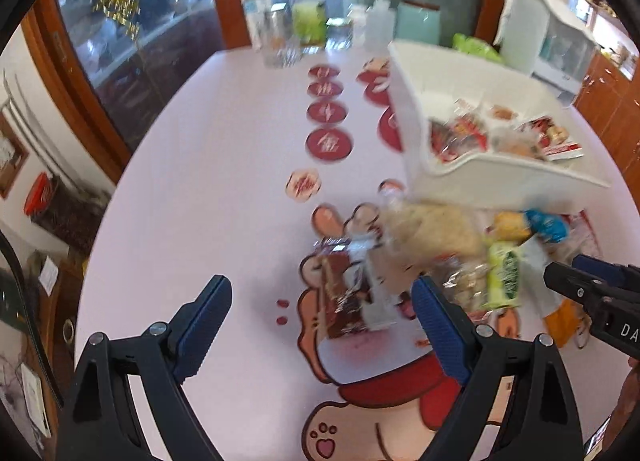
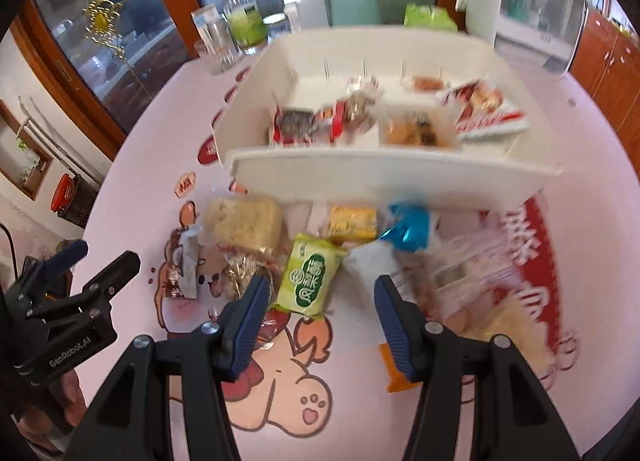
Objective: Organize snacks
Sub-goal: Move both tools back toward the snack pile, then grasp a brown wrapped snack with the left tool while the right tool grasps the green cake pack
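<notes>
A pile of snack packets lies on the pink table in front of a white bin (image 2: pixel 384 169) that holds several packets. In the pile are a pale noodle block (image 2: pixel 244 225), a green packet (image 2: pixel 308 277), a yellow packet (image 2: pixel 352 219), a blue wrapper (image 2: pixel 408 225) and a brown packet (image 1: pixel 344 289). My right gripper (image 2: pixel 320 297) is open and empty, low over the green packet. My left gripper (image 1: pixel 320 297) is open and empty, just short of the brown packet. The bin also shows in the left wrist view (image 1: pixel 500 177).
Jars, a bottle (image 2: pixel 242 17) and a teal container (image 2: pixel 354 5) stand at the table's far end. A white cabinet (image 2: pixel 532 5) stands at the back right. An orange packet (image 2: pixel 394 373) lies under my right finger. Glass-door cupboards stand along the left side.
</notes>
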The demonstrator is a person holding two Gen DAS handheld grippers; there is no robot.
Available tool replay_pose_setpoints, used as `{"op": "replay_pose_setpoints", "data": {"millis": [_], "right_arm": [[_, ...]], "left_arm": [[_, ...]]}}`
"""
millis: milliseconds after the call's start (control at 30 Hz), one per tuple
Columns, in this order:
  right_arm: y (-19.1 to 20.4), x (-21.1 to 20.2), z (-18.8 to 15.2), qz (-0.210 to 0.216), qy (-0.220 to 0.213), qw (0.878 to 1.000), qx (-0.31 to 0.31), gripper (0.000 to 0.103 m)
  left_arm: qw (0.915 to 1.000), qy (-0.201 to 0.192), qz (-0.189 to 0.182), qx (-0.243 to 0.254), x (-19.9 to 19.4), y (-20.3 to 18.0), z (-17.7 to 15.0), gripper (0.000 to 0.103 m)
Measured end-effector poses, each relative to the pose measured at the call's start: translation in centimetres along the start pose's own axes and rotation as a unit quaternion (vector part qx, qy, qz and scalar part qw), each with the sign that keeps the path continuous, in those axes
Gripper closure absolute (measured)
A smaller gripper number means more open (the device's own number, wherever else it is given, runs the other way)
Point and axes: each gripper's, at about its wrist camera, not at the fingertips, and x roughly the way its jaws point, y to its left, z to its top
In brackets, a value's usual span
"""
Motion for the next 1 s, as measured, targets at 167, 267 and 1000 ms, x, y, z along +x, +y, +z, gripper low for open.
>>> {"op": "replay_pose_setpoints", "data": {"millis": [167,267,1000], "right_arm": [[-0.3,3.4,-0.1,0.011,0.028,0.999,0.027,0.054],[-0.1,4.8,0.0,0.016,0.038,0.999,0.034,0.055],[1.4,6.6,-0.1,-0.026,0.029,0.999,0.000,0.064]], "left_arm": [[0.9997,0.019,-0.001,-0.013,2.5,0.8,-0.2,0.012],[0.9993,0.029,-0.004,-0.023,3.7,1.0,0.0,0.012],[0.9987,0.050,-0.003,-0.007,7.8,-1.7,0.5,0.067]]}}
